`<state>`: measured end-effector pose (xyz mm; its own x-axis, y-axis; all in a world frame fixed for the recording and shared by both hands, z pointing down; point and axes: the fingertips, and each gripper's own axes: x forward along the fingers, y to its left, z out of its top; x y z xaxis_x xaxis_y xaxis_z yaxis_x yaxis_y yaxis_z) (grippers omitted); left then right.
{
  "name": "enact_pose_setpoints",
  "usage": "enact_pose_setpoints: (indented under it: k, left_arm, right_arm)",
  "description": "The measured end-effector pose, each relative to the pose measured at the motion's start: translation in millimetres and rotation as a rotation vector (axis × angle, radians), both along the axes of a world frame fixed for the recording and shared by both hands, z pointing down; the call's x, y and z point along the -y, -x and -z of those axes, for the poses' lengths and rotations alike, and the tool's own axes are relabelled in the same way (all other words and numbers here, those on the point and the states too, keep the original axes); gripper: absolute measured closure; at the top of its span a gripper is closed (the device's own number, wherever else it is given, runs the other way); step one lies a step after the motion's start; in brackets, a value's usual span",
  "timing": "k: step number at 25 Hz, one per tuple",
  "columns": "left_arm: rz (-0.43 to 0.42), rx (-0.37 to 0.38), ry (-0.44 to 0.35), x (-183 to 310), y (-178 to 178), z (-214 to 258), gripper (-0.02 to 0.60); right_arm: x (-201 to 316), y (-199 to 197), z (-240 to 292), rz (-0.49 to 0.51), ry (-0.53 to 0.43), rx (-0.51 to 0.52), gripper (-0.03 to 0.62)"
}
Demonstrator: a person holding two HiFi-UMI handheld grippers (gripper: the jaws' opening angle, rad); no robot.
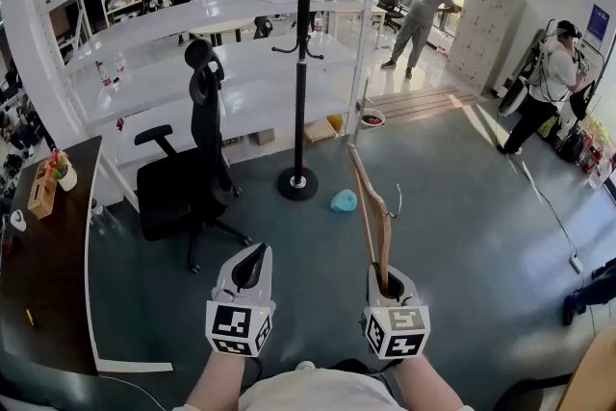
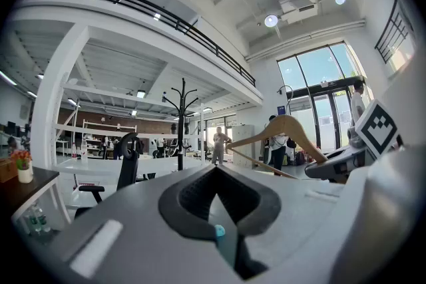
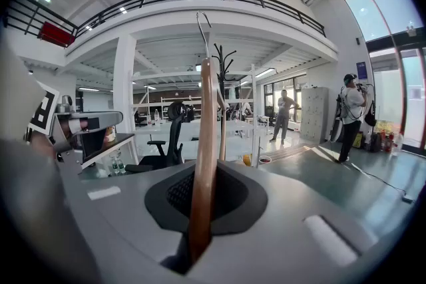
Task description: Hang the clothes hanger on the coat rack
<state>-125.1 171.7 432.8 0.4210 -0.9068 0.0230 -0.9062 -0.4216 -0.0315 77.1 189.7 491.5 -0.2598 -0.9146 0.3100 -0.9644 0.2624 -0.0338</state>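
Right gripper point(image 1: 389, 286): jaws clamped narrow on the end of one arm of the wooden clothes hanger point(image 1: 372, 207). The hanger runs edge-on, up and forward from the jaws, with its wire hook at the far end. Left gripper point(image 1: 253, 267): jaws together, nothing between them, beside the hanger but clear of it. Further out on the left, a black office chair point(image 1: 197, 159). Black coat rack point(image 1: 301, 63) stands ahead, well apart from the hanger.
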Motion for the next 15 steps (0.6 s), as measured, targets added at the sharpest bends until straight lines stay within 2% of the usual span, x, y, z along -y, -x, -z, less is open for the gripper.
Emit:
enact_pose_setpoints:
  k: [15]
  left_arm:
    - [0.028, 0.009, 0.019, 7.7, 17.6, -12.8, 0.581]
  right_arm:
    - [10.9, 4.7, -8.1, -0.015, 0.032, 0.065, 0.565]
